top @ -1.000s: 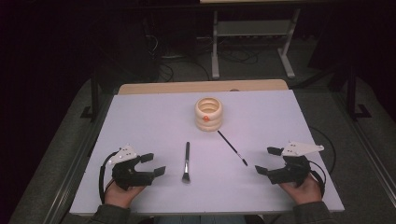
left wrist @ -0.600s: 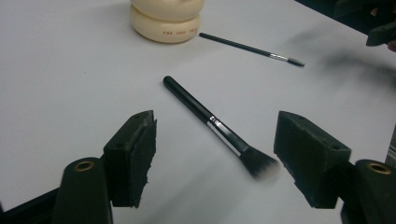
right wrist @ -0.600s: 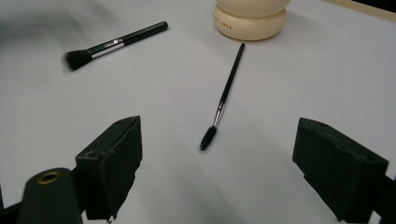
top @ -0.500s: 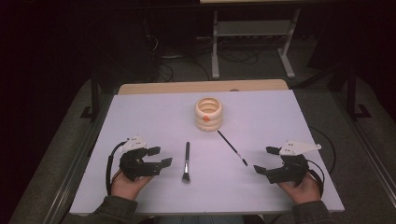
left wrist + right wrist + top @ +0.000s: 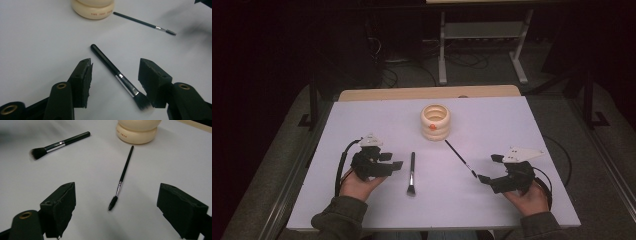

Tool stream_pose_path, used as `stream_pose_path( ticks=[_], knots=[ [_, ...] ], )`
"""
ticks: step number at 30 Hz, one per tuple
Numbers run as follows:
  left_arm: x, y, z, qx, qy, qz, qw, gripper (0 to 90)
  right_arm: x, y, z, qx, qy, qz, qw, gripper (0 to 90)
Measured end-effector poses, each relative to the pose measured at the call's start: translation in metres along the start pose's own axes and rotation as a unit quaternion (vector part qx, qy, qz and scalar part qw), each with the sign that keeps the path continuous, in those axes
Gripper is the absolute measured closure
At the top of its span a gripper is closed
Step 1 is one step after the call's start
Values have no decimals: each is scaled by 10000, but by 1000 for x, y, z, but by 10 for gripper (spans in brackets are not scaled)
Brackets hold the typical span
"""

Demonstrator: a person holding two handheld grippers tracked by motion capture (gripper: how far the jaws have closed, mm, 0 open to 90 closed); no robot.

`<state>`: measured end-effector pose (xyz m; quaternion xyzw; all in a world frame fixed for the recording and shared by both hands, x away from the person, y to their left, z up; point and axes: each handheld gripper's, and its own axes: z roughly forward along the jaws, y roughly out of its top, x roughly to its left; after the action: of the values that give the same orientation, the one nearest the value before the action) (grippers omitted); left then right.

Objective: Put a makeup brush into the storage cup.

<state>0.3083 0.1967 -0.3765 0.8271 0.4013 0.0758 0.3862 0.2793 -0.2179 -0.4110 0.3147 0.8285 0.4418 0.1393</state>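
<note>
Reaching for makeup brush with your left gripper: jaws spread wide, brush lying between them on white table, lower centre of left gripper view. Brush looks light, stiff, handle glossy black and round, likely slippery; grip mid-handle above metal ferrule, spare soft bristles. Your right gripper released too, straddling thin spoolie brush, frame centre. Cream ribbed holder stands upper centre of high view.

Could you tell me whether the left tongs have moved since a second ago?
Yes. The left tongs have shifted rightward and slightly forward, closing on the powder brush, which lies unmoved on the table.
</note>
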Motion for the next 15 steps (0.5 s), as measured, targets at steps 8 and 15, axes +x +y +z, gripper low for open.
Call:
stream_pose_path(
  ticks=[8,15],
  knots=[
    [-1,17,25,392,-8,-35,9992,428,-2,2,1,12,0,32,10000,152],
    [-5,28,52,918,35,-150,9957,446,-1,0,-1,16,20,62,10000,167]
  ],
)
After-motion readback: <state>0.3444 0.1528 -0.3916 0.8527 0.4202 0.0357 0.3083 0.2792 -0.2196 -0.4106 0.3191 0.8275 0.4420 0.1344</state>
